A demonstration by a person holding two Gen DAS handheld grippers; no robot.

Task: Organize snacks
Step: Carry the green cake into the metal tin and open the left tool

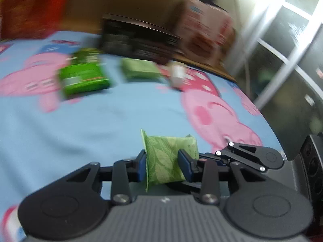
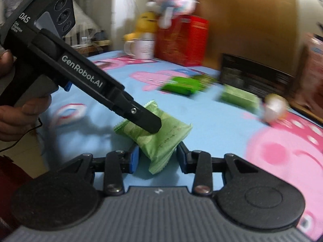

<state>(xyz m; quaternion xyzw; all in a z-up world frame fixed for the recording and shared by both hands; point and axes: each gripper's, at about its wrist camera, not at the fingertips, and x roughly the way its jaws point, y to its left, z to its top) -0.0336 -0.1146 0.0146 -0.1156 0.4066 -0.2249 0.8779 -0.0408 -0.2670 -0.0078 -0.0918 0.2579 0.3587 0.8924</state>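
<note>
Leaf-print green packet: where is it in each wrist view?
Left wrist: leaf-print green packet bottom centre, pinched between the left gripper fingers.
Right wrist: same packet centre, left gripper on it, right gripper fingers either side.
Shared landmark: bright green box on the blue cloth.

black gripper (image 2: 156, 157) with blue-padded jaws, silver screws, perhaps a red sleeve

A blue cartoon-pig cloth (image 2: 212, 125) covers the counter. On it lie green snack packets (image 2: 182, 84), a white mug (image 2: 142, 48), a red box (image 2: 182, 40) and a black box (image 2: 256, 76).
</note>
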